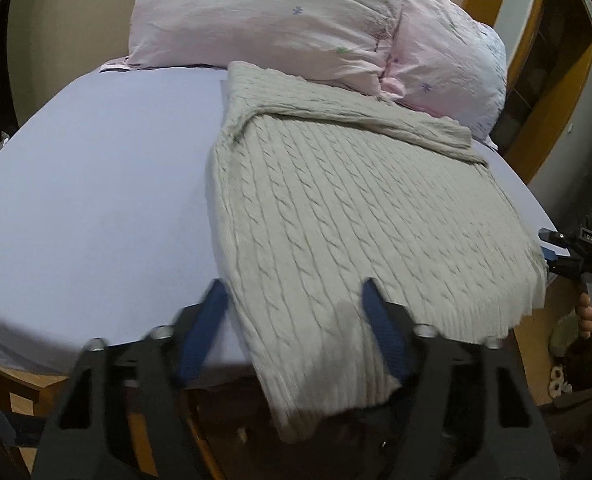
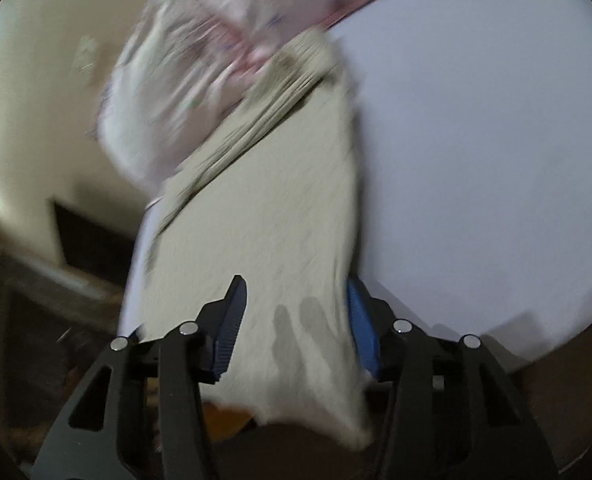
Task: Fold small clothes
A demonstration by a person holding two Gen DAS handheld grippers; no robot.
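A beige cable-knit sweater (image 1: 355,208) lies on the lavender bed sheet (image 1: 88,208), one sleeve folded across its top. Its near hem hangs over the bed's front edge. My left gripper (image 1: 292,296) is open, its blue-padded fingers standing wide apart over the sweater's near left corner. My right gripper (image 2: 294,300) is open too, with the sweater's hem (image 2: 280,240) lying between its fingers; this view is blurred. The right gripper also shows at the right edge of the left wrist view (image 1: 575,252), by the sweater's right corner.
Two pink flowered pillows (image 1: 296,20) lie at the head of the bed, touching the sweater's top. A wooden bed frame (image 1: 16,380) runs under the front edge. A wall and wooden door frame (image 1: 535,60) stand at the right.
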